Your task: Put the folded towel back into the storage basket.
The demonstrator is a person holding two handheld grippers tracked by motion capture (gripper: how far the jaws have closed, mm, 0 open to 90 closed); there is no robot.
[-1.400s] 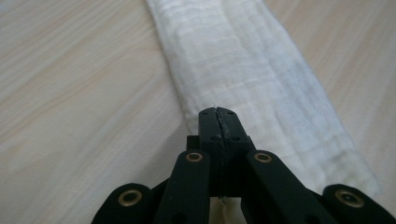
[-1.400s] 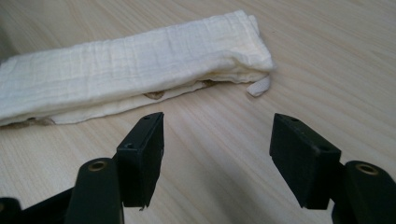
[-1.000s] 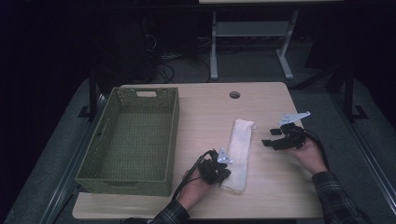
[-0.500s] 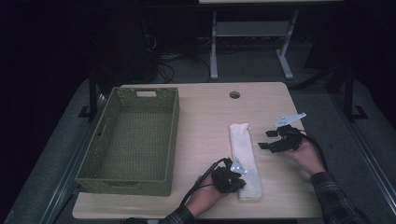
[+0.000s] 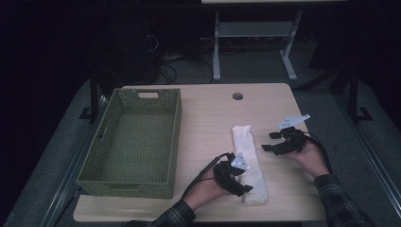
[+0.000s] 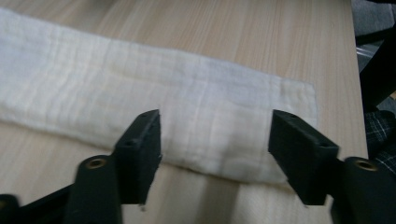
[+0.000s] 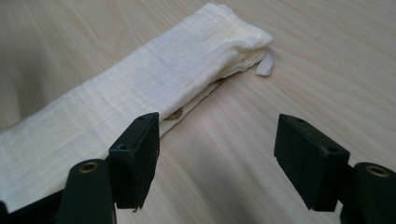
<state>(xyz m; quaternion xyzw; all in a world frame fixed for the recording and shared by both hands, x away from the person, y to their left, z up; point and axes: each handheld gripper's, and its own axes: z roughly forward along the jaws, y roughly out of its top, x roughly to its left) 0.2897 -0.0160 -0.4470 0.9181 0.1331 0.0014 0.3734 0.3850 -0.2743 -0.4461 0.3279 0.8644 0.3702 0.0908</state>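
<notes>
Since the cloth lies folded into a long strip on the table, folding looks mostly done. L gripper jaws just opened, released, cloth end right ahead. R gripper open, empty, cloth beside its left jaw. Basket empty; prob still to load.

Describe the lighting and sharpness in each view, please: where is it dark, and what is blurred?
High view: the room behind is almost black, while the table, green basket and folded cloth are dimly lit. Left gripper view: brighter, the cloth fairly sharp, the open left gripper soft and close, with shadows below its jaws. Right gripper view: evenly lit, the cloth's far end sharp, the open right gripper slightly blurred.
</notes>
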